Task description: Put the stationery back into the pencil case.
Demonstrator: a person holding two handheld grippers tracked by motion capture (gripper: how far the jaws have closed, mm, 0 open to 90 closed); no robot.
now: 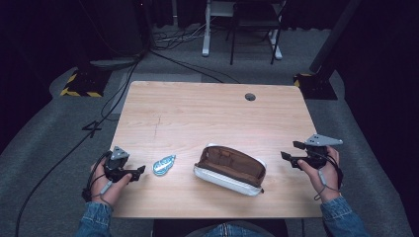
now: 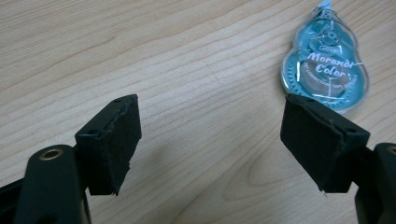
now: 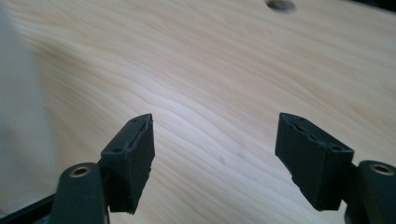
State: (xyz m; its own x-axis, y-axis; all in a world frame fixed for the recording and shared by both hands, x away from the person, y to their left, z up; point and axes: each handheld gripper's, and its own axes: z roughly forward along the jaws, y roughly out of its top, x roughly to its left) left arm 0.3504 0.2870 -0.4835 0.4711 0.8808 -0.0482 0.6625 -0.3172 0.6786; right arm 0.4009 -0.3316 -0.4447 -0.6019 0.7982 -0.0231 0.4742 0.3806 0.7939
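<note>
Black jaws of the left gripper stood wide apart at the bottom of the left gripper view, holding nothing, with bare table between them. Just beyond the right-hand jaw, in the upper right of that frame, lay a teal correction tape dispenser, flat and apart from the pad. Across the high view, the right gripper at the right edge was equally wide open and empty. Between both, lower centre, an open pencil case lay, the dispenser near its left.
</note>
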